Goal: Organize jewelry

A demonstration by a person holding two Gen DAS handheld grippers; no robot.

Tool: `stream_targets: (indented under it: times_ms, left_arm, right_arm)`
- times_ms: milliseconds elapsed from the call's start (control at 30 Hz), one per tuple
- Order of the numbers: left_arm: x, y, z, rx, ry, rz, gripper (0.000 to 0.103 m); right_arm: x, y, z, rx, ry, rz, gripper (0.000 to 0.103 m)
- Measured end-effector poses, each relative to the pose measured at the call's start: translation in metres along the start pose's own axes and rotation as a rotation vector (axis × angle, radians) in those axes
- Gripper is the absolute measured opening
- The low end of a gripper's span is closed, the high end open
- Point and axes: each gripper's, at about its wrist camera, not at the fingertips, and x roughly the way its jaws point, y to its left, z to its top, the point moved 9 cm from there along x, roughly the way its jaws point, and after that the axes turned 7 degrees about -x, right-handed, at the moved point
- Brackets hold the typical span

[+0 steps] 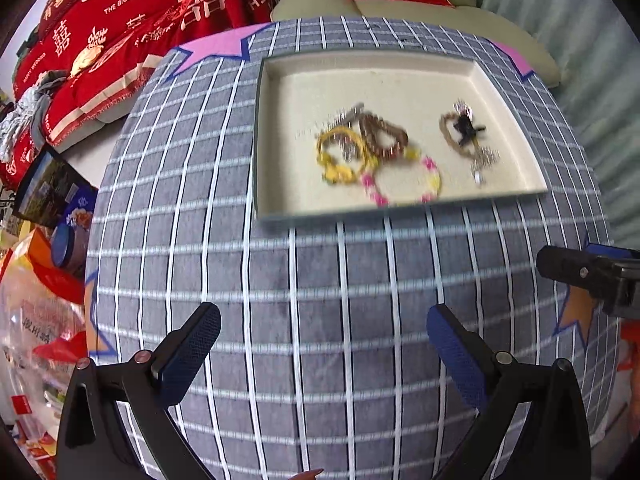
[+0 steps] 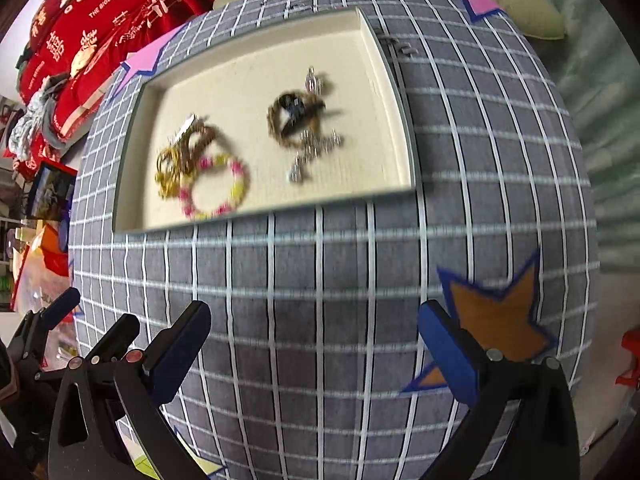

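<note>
While both my wrist views look down on the grey checked tablecloth (image 1: 320,280), only my right view shows the whole orange star patch (image 2: 496,320) at lower right; my left view catches just its edge, plus the right gripper's finger poking in at the right edge. Red bedding (image 1: 120,20) at upper left reads "THE BIGDAY" among white Chinese characters. I count one cream tray (image 1: 280,184) in the upper middle of the frame, holding two blurred clusters of jewelry: at left a yellow bracelet (image 1: 340,152), a brown beaded one (image 1: 384,136) and a pink-and-yellow beaded one (image 1: 404,180); at right a tan loop with a dark piece (image 1: 464,128) and a silver chain (image 1: 484,160). My left gripper (image 1: 324,336) and right gripper (image 2: 316,332) both hang released, nothing between the fingers.
</note>
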Motion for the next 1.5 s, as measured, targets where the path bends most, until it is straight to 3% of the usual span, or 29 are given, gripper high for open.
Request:
stream_targets:
  times_ms: [200,867,1500]
  left_arm:
    - [-0.005,0.009,-0.029,-0.013,0.019,-0.005,0.103]
    - [-0.052,0.030,-0.066,-0.018,-0.088,-0.067,0.103]
    - [-0.110,0.048,-0.058,-0.031,-0.260,-0.088,0.103]
  right_arm:
    - [-0.005,0.005,-0.023,0.012,-0.015,-0.008,0.103]
    - [-0.056,0.015,-0.079,0.041,-0.149,-0.060,0.103]
    - [-0.123,0.038,-0.091,-0.024,-0.362,-0.164,0.103]
